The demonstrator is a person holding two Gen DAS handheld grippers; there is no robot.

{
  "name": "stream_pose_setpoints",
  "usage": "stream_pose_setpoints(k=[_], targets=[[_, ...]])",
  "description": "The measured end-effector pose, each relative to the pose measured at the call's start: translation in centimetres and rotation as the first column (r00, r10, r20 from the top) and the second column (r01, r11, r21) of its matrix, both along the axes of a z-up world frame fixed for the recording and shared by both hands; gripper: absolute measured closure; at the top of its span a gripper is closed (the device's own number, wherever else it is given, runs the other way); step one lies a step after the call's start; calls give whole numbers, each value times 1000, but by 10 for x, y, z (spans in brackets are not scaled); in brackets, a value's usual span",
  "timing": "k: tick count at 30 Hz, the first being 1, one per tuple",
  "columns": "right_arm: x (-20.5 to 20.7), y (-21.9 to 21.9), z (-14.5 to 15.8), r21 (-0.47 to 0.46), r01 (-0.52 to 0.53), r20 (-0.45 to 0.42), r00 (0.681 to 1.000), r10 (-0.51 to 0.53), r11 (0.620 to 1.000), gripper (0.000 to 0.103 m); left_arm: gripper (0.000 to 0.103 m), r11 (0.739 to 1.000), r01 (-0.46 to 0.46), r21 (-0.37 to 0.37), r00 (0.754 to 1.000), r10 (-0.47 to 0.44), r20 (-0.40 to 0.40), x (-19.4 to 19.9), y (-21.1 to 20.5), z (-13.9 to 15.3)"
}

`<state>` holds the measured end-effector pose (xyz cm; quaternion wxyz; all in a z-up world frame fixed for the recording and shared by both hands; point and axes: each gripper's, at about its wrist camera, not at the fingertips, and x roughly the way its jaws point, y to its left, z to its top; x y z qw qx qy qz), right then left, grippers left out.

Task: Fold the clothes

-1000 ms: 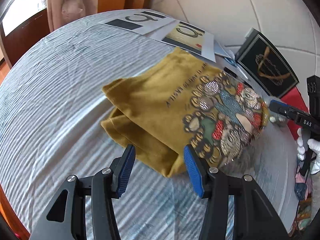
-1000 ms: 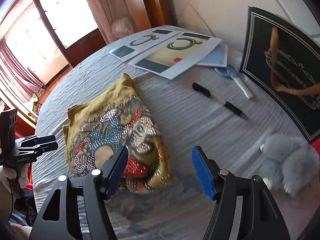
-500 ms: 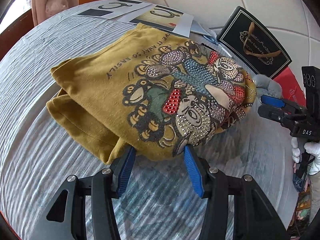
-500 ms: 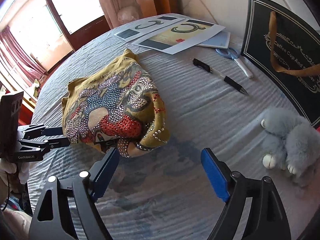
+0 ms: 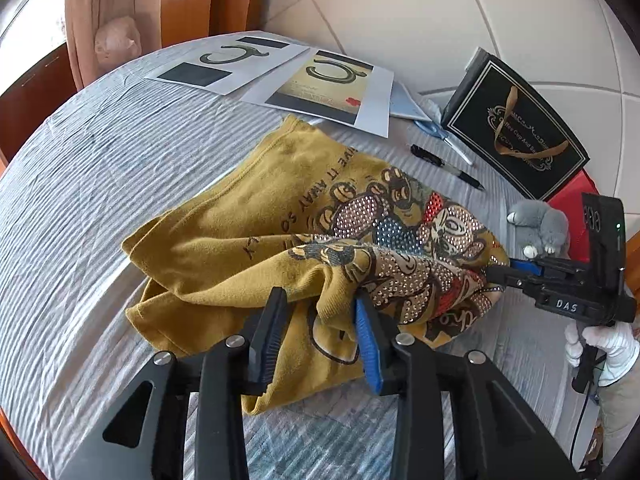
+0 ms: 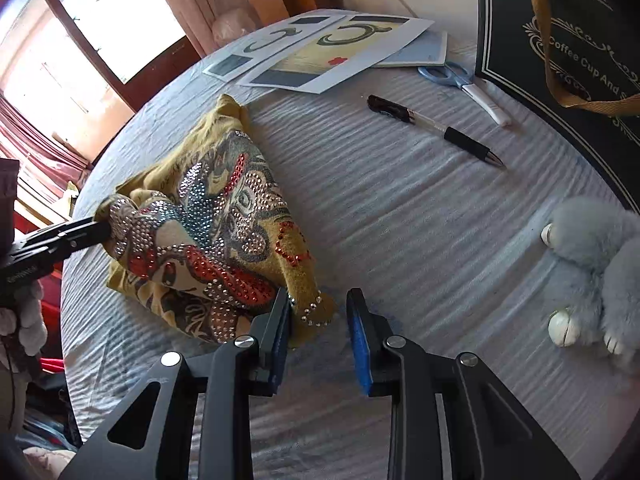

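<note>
A round tabletop [image 5: 80,184] in grey ribbed cloth carries a mustard-yellow shirt [image 5: 248,216] with a rhinestone cartoon print, bunched up between both tongs. The left tongs [image 5: 318,320] have just been closing and clamp a raised fold at its near edge. The right tongs [image 6: 318,320] have also just been closing; their left pad touches the shirt's corner, though whether they grip is unclear. Only the right view shows the blue-handled scissors [image 6: 460,80] whole. A white-gloved hand [image 5: 608,344] is cut off
</note>
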<state>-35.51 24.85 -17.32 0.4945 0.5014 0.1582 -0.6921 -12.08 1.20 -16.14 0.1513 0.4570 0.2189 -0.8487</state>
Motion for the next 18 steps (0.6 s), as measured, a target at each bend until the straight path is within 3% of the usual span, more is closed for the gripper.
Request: stream_pose_setpoints(k=[2,7,9,10,11,14,15,17,18], targets=[[8,9,9,-23,2,-1,1000,-2,1000,71,58,1000,10,0,1000,-10,18,6,4,-5],[26,42,15,18,67,-22,998,-66,998,66,57,999,39,25,995,-41,87,26,12,-30],[32,55,9,59,110,-26,994,-108,992,45,57,998,58,10,993,-59,102,33,13,-31],[38,61,6,75,132,-33,991,-130,988,28,57,997,75,4,992,-75,101,37,12,-28],[44,67,4,91,155,-39,988,-152,984,23,57,996,94,-4,991,-93,96,41,11,-24],[66,84,3,100,245,-56,969,-240,964,23,57,988,156,-16,984,-154,90,54,-7,-11],[75,88,5,93,277,-65,960,-272,956,24,57,984,169,-51,981,-163,103,55,-18,-8],[93,93,10,76,336,-94,940,-329,939,40,57,974,188,-129,977,-172,128,57,-49,-3],[102,92,13,66,363,-114,928,-354,930,40,57,967,198,-159,974,-176,145,56,-65,-4]])
